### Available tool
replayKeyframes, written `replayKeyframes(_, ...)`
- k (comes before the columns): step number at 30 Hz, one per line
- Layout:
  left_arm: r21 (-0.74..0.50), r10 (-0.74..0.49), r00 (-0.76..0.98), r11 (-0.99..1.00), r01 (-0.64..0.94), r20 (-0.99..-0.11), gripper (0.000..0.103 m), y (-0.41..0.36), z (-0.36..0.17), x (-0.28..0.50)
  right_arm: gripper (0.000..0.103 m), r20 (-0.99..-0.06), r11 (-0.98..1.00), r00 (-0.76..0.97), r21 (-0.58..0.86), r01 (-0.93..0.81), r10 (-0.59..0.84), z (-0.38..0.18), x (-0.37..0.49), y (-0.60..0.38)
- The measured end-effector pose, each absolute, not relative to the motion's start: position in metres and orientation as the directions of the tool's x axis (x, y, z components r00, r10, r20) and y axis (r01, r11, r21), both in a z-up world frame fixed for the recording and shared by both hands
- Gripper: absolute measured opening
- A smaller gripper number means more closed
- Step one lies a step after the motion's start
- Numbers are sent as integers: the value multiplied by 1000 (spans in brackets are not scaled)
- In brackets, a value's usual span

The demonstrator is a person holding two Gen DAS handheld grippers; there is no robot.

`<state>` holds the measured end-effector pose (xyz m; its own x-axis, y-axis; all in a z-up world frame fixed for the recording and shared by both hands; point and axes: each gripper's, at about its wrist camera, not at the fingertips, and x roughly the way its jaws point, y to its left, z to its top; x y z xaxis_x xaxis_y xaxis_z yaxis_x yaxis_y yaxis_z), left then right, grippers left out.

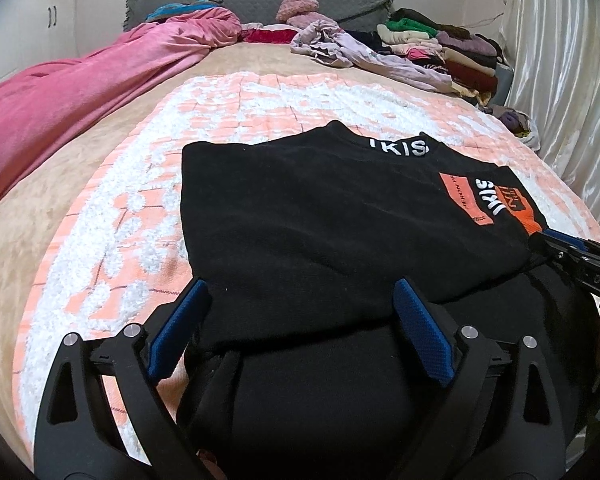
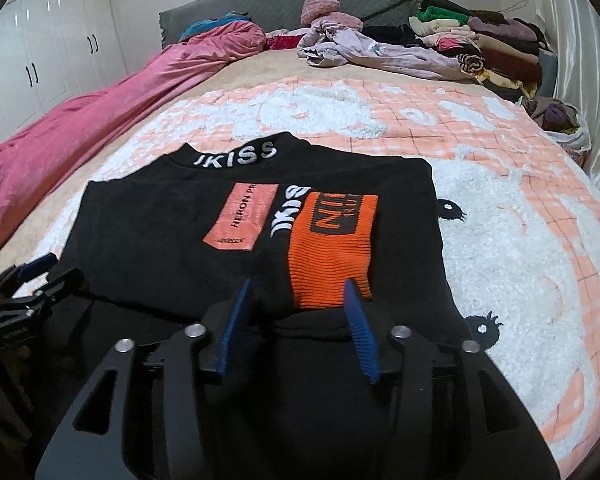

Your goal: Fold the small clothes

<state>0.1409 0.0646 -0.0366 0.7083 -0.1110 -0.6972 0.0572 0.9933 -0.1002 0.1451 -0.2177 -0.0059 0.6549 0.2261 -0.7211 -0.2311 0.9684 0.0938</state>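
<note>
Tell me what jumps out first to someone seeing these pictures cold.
The black sweater with white lettering and an orange ribbed cuff lies partly folded in the middle of the fuzzy peach-and-white blanket. Both sets of tongs, left and right, stand open at its near edge. A rumpled pink velvet quilt runs along the left side.

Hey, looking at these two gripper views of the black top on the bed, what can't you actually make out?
- Near hem of the black top: both views, hidden behind the left gripper and right gripper.
- Whether either gripper pinches the cloth: the fingers stand apart, but contact is hidden.
- Orange label's small print: right view, too small.
- Clothes pile: single garments too small and overlapping.
</note>
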Motion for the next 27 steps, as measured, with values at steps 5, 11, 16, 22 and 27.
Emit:
replayKeyframes(5, -106, -111, 717, 993, 51, -688, 92, 66, -33, 137, 51, -715, 966, 658, 99, -237, 235, -1, 142, -216)
replayKeyframes(11, -116, -106, 730, 993, 37, -675, 93, 69, -26, 130, 65, -697, 965, 675, 101, -241, 242, 7, 134, -216)
replayKeyframes(16, -130, -107, 746, 991, 28, -658, 93, 72, -16, 121, 65, -686, 965, 686, 98, -242, 242, 15, 129, -219)
replayKeyframes(22, -139, -98, 756, 990, 10, -647, 93, 75, -7, 112, 78, -662, 966, 708, 112, -233, 247, 26, 122, -226)
replayKeyframes(27, -146, -94, 755, 989, -3, -649, 93, 78, -4, 107, 78, -649, 965, 718, 112, -237, 252, 32, 116, -228)
